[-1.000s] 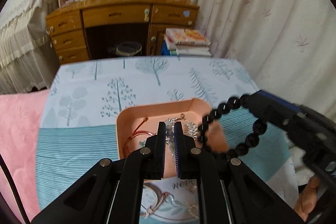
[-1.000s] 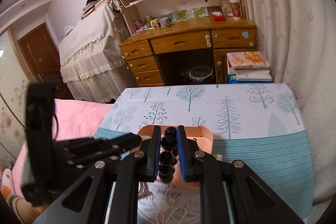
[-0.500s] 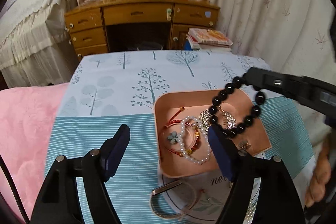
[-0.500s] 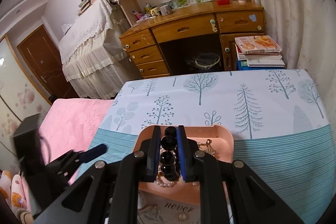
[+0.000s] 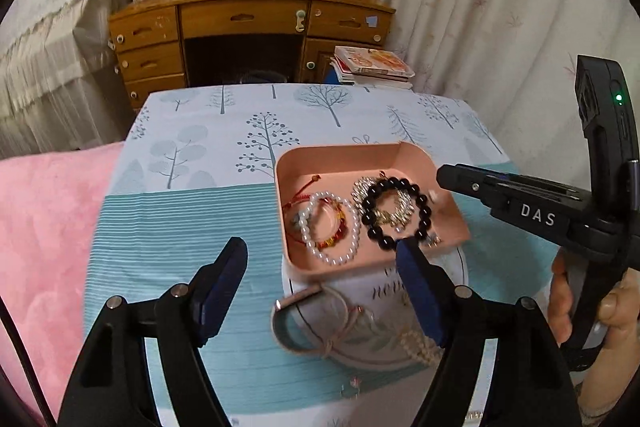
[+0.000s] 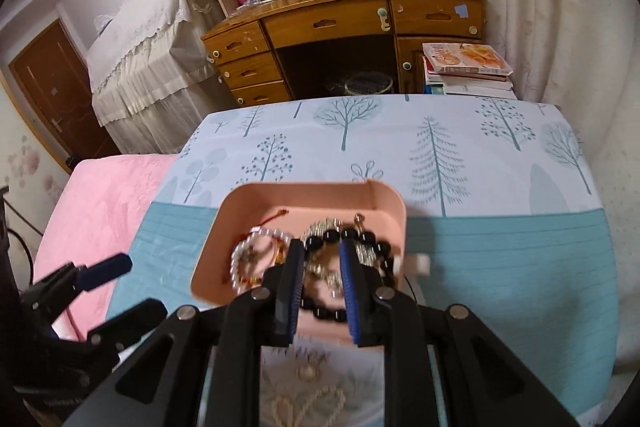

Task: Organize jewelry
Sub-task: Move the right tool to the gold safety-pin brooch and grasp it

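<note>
A black bead bracelet (image 5: 425, 214) lies in the pink tray (image 5: 340, 271), on top of a silver necklace (image 5: 362, 187) and beside a pearl bracelet (image 5: 320, 255) and a red cord bracelet. My right gripper (image 6: 321, 247) hangs just above the black bracelet (image 6: 325, 313). Its jaws are opening, a narrow gap shows between the pads, and they press on nothing. From the left wrist view its tip (image 5: 443, 177) sits over the tray's right rim. My left gripper (image 5: 320, 247) stands wide open and empty, in front of the tray's near edge.
The tray rests partly on a white plate (image 5: 464, 269) that carries a grey bangle (image 5: 280, 327), a cord and a pearl chain. The tree-print cloth (image 6: 500, 255) covers the table. A pink blanket lies to the left. A wooden desk and a stack of books stand beyond.
The right gripper came down with the black bracelet hanging from it and let it drop into the tray. The left jaws went from shut to wide open and drew back.
</note>
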A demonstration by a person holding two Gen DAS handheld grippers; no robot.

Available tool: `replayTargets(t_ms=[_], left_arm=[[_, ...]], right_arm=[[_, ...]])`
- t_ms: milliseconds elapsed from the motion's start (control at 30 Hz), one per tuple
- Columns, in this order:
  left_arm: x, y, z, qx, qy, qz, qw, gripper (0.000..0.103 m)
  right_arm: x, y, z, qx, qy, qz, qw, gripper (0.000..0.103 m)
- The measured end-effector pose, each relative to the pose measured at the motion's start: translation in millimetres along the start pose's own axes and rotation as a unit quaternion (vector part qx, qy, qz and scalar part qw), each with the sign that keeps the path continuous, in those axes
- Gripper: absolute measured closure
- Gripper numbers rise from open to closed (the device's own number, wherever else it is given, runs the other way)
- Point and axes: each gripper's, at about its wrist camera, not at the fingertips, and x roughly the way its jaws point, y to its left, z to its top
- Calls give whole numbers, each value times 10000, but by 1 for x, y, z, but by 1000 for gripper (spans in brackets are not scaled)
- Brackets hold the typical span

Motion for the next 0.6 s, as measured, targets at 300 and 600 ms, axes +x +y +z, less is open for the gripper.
replayTargets(t_ms=[300,600], left_arm=[[-57,-30,-27,363,-409,108,9984,25],[-77,-45,-67,244,-551,22,9982,18]], right_arm=[[-56,10,-48,-102,-138,254,9995,84],[-83,22,-104,-347,-50,454,9984,84]])
